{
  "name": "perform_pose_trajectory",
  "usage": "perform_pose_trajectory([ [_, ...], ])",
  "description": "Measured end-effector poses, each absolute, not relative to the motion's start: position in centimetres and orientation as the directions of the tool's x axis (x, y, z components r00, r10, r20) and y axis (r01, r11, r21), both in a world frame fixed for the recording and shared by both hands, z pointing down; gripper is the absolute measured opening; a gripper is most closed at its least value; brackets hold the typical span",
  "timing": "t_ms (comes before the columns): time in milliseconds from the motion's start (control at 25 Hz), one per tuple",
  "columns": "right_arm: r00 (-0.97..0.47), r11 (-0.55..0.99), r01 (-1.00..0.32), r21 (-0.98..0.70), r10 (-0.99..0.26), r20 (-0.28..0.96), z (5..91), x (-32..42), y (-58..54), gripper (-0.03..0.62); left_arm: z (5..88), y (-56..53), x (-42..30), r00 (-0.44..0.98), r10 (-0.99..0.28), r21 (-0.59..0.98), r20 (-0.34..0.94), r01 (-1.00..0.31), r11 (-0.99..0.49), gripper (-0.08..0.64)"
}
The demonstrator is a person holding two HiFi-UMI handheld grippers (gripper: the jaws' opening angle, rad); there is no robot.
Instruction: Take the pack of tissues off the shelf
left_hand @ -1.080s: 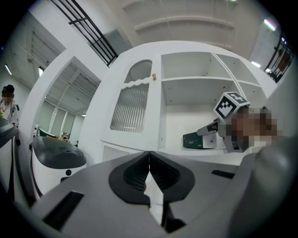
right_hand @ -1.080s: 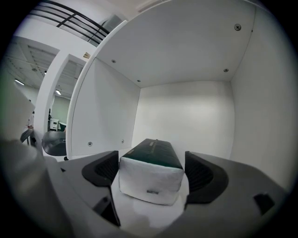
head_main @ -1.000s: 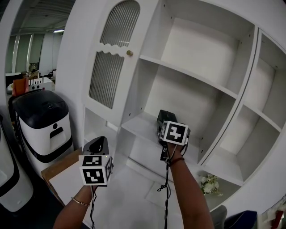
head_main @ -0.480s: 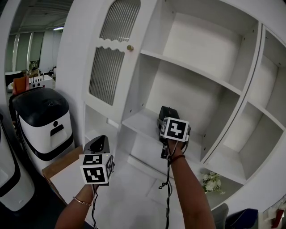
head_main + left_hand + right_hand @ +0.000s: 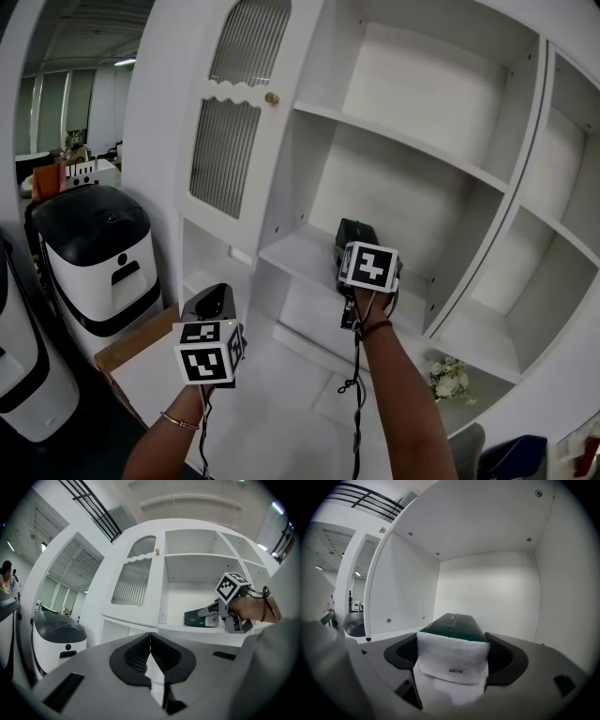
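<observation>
Pack of tissues (image 5: pixel 452 656): dark green on top and white at the near end. It lies lengthwise between the right gripper's jaws, flat on the shelf, and its far end reaches past the jaw tips.
Right gripper (image 5: pixel 453 639): jaws wide and closing, with the pads against the pack's two long sides. A hand holds it reaching into the bay.
Shelf (image 5: pixel 298 258): white board under the right gripper. A side wall stands to the gripper's left and the back wall lies ahead of it.
Left gripper (image 5: pixel 150 644): jaws brought together with nothing between them. It is held lower than the right gripper and to its left, well apart from it and outside the shelf.
Ribbed door (image 5: pixel 225 141): above and to the left of the right gripper, closed, with a small knob at its edge.
Black-and-white machine (image 5: pixel 98 253): to the left of the left gripper, low down.
Flowers (image 5: pixel 448 380): small white bunch below and to the right of the right gripper, in a lower bay.
</observation>
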State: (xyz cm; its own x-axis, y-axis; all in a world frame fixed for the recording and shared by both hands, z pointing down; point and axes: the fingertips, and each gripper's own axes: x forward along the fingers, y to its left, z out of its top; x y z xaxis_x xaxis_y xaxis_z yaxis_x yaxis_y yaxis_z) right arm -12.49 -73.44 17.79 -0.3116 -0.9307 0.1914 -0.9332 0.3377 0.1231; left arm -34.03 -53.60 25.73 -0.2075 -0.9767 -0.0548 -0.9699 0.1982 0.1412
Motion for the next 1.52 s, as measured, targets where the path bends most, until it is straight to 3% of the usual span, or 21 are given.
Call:
perform_pose_trajectory([
  [600,-0.378,0.397,-0.912,0.102,-0.911,0.163,17.3,-12.6,-71.3,0.391,24.8,-51.1,-32.7,-0.244,-0.968,0.118,-0.053,-0.964,0.237,0.018],
  [1520,-0.554,0.552,-0.831,0.069,-0.832,-0.016,12.3,-10.9,-60.4,0.390,22.2,-40.8,-27.6,-0.356,-0.931,0.059,-0.083,-0.934,0.352,0.018],
])
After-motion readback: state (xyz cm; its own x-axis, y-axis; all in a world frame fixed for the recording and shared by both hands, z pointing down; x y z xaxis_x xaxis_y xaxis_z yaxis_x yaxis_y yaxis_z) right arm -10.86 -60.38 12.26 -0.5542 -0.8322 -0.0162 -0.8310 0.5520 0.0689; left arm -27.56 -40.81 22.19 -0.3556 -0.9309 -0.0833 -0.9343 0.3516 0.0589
